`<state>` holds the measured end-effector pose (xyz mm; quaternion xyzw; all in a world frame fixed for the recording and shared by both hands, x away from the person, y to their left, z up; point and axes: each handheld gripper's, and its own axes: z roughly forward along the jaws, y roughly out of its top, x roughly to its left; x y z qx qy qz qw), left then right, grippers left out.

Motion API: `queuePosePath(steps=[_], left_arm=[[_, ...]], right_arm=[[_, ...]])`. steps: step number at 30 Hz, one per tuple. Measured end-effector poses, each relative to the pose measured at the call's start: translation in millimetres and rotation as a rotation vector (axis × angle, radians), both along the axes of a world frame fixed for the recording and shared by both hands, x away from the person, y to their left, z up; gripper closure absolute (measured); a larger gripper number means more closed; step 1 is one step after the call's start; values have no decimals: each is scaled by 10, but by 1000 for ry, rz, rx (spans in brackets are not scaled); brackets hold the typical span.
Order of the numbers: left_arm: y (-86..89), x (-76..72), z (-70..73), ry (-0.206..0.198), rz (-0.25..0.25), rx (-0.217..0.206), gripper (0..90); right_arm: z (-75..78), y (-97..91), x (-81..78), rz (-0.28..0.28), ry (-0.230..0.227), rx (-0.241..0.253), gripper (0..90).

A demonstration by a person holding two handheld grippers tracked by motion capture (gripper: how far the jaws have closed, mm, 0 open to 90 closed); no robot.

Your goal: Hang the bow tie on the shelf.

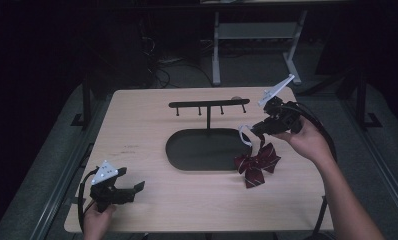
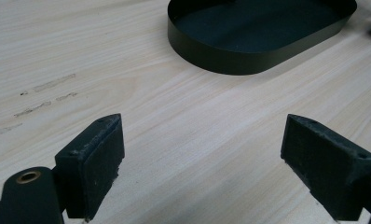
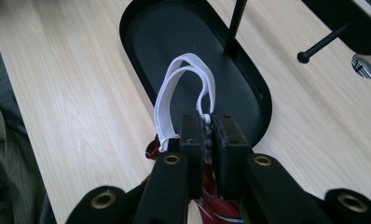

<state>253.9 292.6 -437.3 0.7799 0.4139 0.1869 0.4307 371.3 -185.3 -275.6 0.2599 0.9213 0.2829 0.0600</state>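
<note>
Pale wood tabletop (image 1: 137, 130) carries a black oval tray (image 1: 207, 150) with a hook stand (image 1: 209, 105) rising from its far rim. Just beside the tray's right end, the right tongs (image 1: 254, 131) are clamped on the white elastic loop (image 3: 183, 88) of a dark red striped bow (image 1: 257, 165), which touches the tabletop. Well apart from the tray, toward its near left, the left tongs (image 2: 202, 163) gape wide, holding nothing.

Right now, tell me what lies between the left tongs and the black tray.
Only bare wooden table: in the left gripper view, nothing sits between the open left tongs and the black tray.
</note>
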Motion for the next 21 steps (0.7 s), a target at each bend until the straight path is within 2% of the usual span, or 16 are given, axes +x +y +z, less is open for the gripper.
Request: queuePosePath(steps=[14,21], left_arm=[[1,0,2,-4,-1,-1,131],[2,-1,3,-1,-5,5,131]], right_arm=[[92,54,99,1,-10,-3,833],[88,51,175,-8,-1,-9,833]])
